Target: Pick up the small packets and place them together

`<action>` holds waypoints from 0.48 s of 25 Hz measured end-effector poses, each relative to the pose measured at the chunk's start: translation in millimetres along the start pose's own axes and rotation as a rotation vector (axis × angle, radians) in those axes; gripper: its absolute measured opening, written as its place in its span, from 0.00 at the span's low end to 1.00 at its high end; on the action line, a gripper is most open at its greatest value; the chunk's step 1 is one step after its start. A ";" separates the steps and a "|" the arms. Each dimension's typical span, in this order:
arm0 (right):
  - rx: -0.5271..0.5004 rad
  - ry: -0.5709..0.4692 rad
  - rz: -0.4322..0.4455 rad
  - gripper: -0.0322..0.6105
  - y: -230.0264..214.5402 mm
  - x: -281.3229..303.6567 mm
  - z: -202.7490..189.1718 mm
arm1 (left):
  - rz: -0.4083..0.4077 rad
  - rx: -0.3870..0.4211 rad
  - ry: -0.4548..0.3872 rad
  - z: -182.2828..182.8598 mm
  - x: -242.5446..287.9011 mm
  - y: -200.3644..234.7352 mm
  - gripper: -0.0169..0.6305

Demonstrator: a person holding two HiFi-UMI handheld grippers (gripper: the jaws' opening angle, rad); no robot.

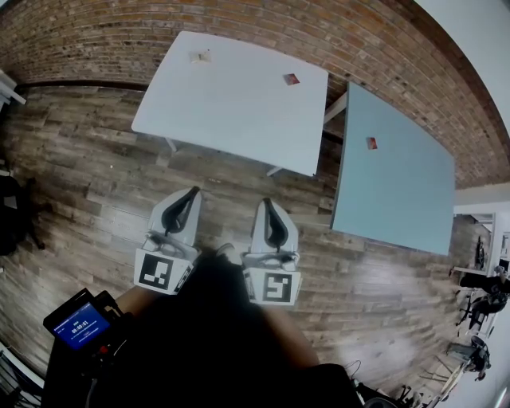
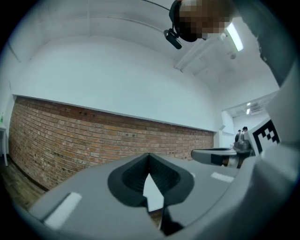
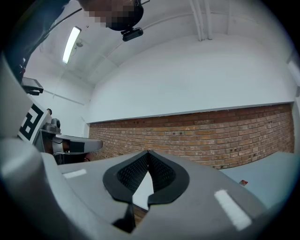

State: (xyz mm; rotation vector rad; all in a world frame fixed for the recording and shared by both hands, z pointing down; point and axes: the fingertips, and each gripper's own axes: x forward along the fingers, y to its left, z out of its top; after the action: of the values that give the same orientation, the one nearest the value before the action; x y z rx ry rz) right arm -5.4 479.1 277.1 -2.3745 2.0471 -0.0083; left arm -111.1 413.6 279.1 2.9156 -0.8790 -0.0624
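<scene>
Three small packets lie on two tables ahead. A pale packet (image 1: 200, 56) and a red packet (image 1: 292, 79) rest near the far edge of the white table (image 1: 231, 111). Another red packet (image 1: 371, 143) lies on the blue-grey table (image 1: 398, 191), also seen in the right gripper view as a red packet (image 3: 243, 182). My left gripper (image 1: 192, 194) and right gripper (image 1: 265, 205) hover side by side over the floor, short of the tables. Both have their tips together with nothing between them, as the left gripper (image 2: 149, 156) and right gripper (image 3: 148, 153) show in their own views.
The floor (image 1: 88, 183) is dark wood planks, with a brick wall (image 1: 239, 24) behind the tables. A handheld device with a blue screen (image 1: 80, 325) sits at the lower left. Dark equipment (image 1: 16, 211) stands at the left edge, more gear (image 1: 478, 319) at the right.
</scene>
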 end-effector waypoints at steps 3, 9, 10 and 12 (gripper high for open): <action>-0.006 -0.004 -0.003 0.05 -8.3 -2.9 -0.3 | 0.001 0.034 -0.010 -1.0 1.6 -5.7 0.03; -0.057 -0.038 -0.029 0.05 -35.4 11.2 -2.9 | 0.025 0.086 -0.015 -10.9 16.7 2.3 0.03; -0.061 -0.044 -0.033 0.05 -40.3 15.9 -2.6 | 0.029 0.096 -0.023 -9.0 21.5 5.0 0.03; -0.066 -0.049 -0.043 0.05 -49.9 24.5 -2.1 | 0.039 0.109 -0.040 -3.3 31.2 10.1 0.03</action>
State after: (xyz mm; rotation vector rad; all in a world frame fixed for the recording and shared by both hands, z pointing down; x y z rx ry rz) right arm 47.6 462.3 279.6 -2.4302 2.0054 0.1180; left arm -90.5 388.3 283.0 3.0057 -0.9746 -0.0729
